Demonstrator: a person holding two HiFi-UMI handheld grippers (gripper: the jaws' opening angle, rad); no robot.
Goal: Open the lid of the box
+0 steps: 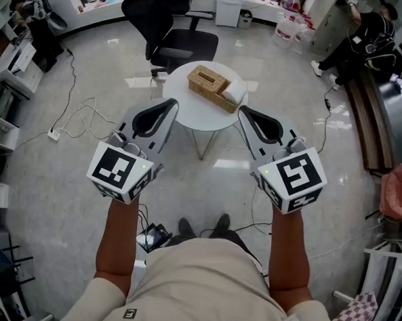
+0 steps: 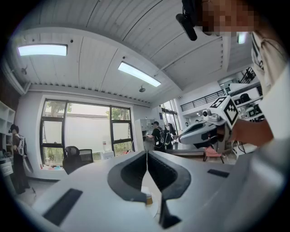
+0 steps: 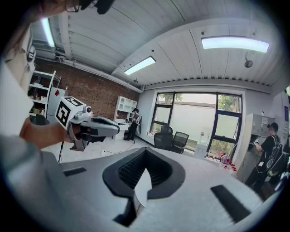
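Observation:
A woven wicker box (image 1: 209, 86) lies on a small round white table (image 1: 190, 115), with a white object (image 1: 234, 92) against its right end. I cannot tell how its lid stands. My left gripper (image 1: 172, 104) hangs in the air just short of the table's left edge, jaws shut and empty. At the table's right edge my right gripper (image 1: 243, 111) is held the same way, shut on nothing. Both point forward, apart from the box. The left gripper view shows closed jaws (image 2: 147, 153) aimed across the room, as does the right gripper view (image 3: 145, 150).
A black office chair (image 1: 169, 32) stands behind the table. White cables (image 1: 81, 115) trail over the glossy floor at the left, by shelving (image 1: 6, 63). Water jugs (image 1: 291, 26) and a person (image 1: 361, 37) are at the far right. A pink seat (image 1: 397, 192) sits at the right edge.

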